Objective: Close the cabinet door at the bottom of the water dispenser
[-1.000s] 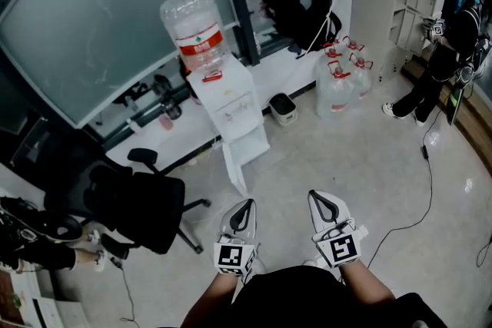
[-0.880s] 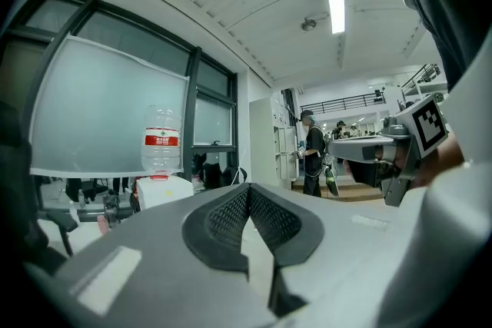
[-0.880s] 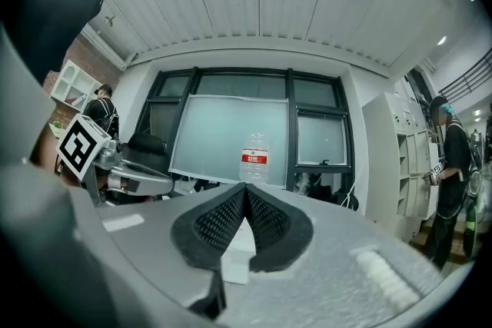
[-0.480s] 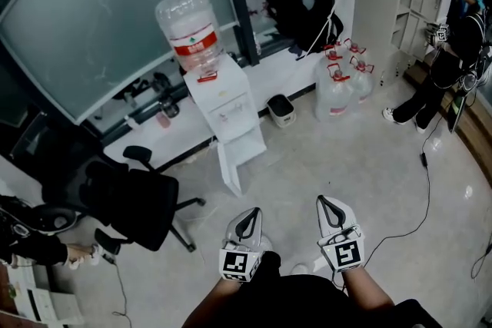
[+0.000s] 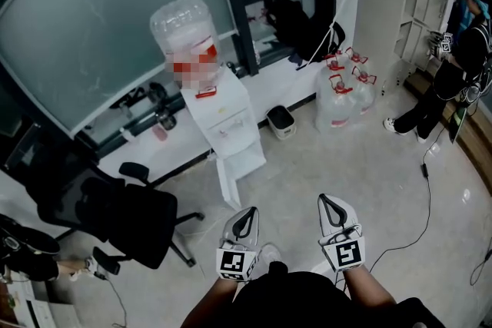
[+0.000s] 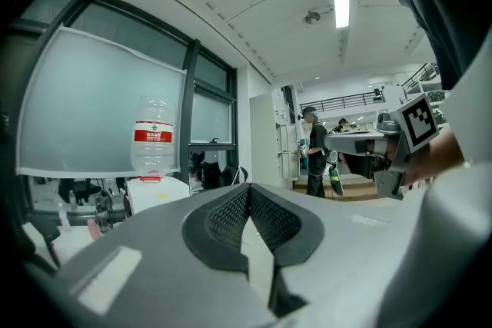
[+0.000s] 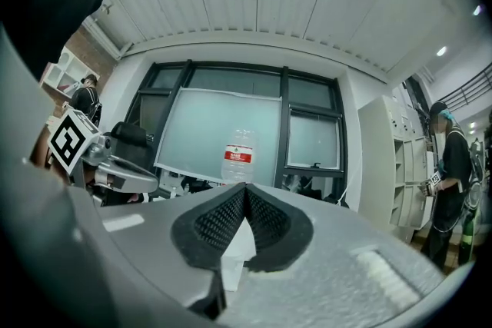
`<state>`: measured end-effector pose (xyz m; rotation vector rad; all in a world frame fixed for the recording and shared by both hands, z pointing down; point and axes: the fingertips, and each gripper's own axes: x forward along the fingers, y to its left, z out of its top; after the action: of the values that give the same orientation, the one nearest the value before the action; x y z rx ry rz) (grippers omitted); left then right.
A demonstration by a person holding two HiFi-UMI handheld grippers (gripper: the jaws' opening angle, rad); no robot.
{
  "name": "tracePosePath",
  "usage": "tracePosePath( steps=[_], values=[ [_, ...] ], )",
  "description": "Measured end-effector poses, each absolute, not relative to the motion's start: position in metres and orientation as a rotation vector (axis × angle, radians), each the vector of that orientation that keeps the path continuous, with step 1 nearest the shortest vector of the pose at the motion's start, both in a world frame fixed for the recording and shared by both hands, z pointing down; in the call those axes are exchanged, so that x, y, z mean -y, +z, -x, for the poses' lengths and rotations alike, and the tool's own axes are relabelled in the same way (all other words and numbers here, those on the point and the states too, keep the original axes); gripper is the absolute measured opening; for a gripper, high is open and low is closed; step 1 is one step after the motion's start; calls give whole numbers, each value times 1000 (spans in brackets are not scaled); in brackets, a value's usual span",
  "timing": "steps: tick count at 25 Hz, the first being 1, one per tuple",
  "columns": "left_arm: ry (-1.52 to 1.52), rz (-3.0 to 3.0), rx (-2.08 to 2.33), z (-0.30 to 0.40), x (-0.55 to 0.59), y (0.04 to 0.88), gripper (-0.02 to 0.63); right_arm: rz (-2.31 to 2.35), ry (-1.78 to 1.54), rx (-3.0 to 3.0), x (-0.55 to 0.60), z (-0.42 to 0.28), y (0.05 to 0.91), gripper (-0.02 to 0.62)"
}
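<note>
while both tools are held low in front of the person, the tall white plastic water dispenser stands well apart from them against the frosted glass wall. a clear round water bottle with a red label sits upturned on its top. at its base the white cabinet door hangs open, swung out to the left in the head view, so the lower compartment shows. the left tool has its jaws together with nothing between them, and its dark ribbed pads meet at the tip. the right tool has its jaws pressed together too and holds nothing. the two sit side by side, pointing toward the dispenser. a black office chair stands on the pale floor left of the dispenser, near the open door. clear water jugs with red caps sit on the floor to the right, with a small bin between them and the dispenser. a person in dark clothes stands at the far right.
</note>
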<state>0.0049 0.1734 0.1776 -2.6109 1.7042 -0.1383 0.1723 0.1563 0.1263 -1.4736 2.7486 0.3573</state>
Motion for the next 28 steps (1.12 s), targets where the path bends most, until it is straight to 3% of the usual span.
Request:
tracePosePath(
  steps=[14, 28],
  values=[
    [-72, 2590, -1747, 67, -79, 168, 18, 1371, 403, -2789, -64, -86, 109, 3],
    [-6, 2522, -1805, 87, -23, 157, 18, 1332, 356, -2857, -5, -62, 121, 3]
  ],
)
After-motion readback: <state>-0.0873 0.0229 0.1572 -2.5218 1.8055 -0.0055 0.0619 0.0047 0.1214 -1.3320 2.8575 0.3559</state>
